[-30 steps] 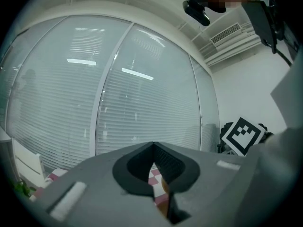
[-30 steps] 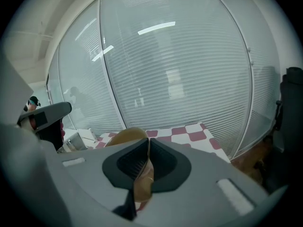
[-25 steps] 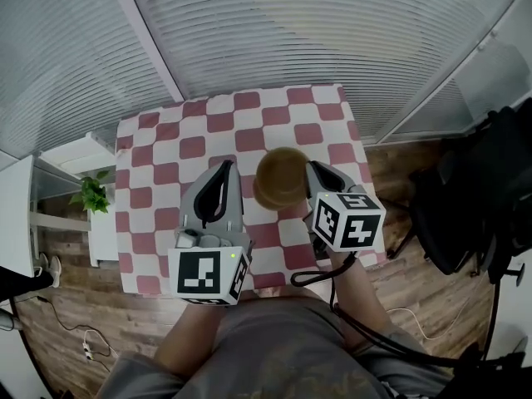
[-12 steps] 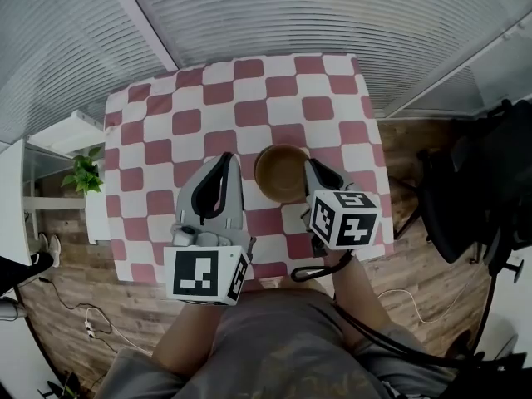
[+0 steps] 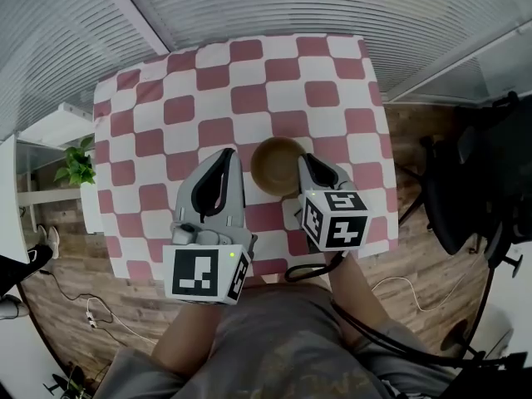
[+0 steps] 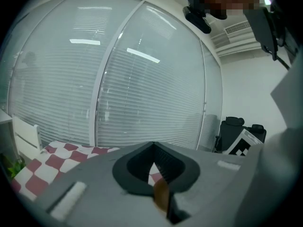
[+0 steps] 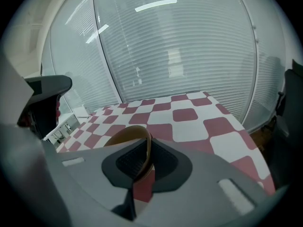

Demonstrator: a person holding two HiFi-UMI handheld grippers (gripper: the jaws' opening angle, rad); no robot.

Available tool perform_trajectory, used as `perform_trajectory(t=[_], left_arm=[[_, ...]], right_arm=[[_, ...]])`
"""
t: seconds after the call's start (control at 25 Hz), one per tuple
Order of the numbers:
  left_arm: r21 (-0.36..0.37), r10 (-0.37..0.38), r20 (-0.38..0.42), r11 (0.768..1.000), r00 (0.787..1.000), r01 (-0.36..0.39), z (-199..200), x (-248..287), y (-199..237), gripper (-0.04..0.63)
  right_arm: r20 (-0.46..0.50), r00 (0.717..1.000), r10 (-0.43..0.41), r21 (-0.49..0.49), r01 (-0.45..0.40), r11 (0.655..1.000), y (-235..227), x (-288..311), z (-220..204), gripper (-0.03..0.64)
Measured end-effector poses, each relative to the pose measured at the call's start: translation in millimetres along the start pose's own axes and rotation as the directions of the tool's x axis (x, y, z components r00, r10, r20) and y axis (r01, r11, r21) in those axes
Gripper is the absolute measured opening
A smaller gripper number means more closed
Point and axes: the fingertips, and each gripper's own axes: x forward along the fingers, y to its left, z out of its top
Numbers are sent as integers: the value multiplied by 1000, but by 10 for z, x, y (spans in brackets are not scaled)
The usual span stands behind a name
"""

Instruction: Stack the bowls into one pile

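Gripping the brown bowl [image 5: 278, 166] with the right gripper [image 5: 306, 166]. Pressing the fingers shut on the bowl's right rim, with the rim wall sitting between the two pads in the right gripper view. Showing one rim only from above, so not allowing a count of any nested bowls, nor a check of contact between base and surface.

Locating the bowl over the near right part of the surface [image 5: 166, 115], covered by a red-and-white checkered cloth. Facing the bowl's opening upward.

Holding the left gripper [image 5: 226, 155] just left of the bowl and apart from it, pointing toward the far edge. Bringing its fingers together at the tips and gripping nothing. Showing a thin brown sliver through the gap behind the tips in the left gripper view, too small to identify.

Carrying the left marker cube [image 5: 206, 274] and the right marker cube [image 5: 337, 219] at the near ends of the grippers, close to the person's lap.

Bordering the far side of the surface with window blinds [image 5: 274, 7]. Standing at the left, a potted plant [image 5: 77, 166] beside a white shelf [image 5: 50, 131]. Standing at the right, a black chair [image 5: 482, 181] on the wood floor [image 5: 407, 140]. Lying on the floor at the near left, loose cables [image 5: 91, 331].
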Motion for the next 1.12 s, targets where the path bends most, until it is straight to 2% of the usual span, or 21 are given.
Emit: perform_trajectory(t=[0.32,0.4,0.48,0.88,1.0,1.12], left_arm=[[-2,1,-2,1000,1000,-1,-12,18,21,0],[-1,-1,1,1000,1000,1,2,18,14,0],[2,-2,7,1000,1000,2,29,16,10,0],[39,8,76,999,997,-11,382,-146,-12,0],[58,27,122,998,992,-34,608,-238,51,0],[88,58,191,993,980,-76,896,-319,173,0]], right_arm=[[2,1000,-16,-3,16,1000,-53,22,6,55],[9,1000,-18,-6,18,1000,-50,6,21,84],[27,999,-18,-13,18,1000,-41,-17,71,109],[132,991,0,-53,8,999,94,-257,491,109],[209,977,37,-80,-20,997,259,-392,810,106],[340,933,117,-142,-72,987,547,-568,1285,84]])
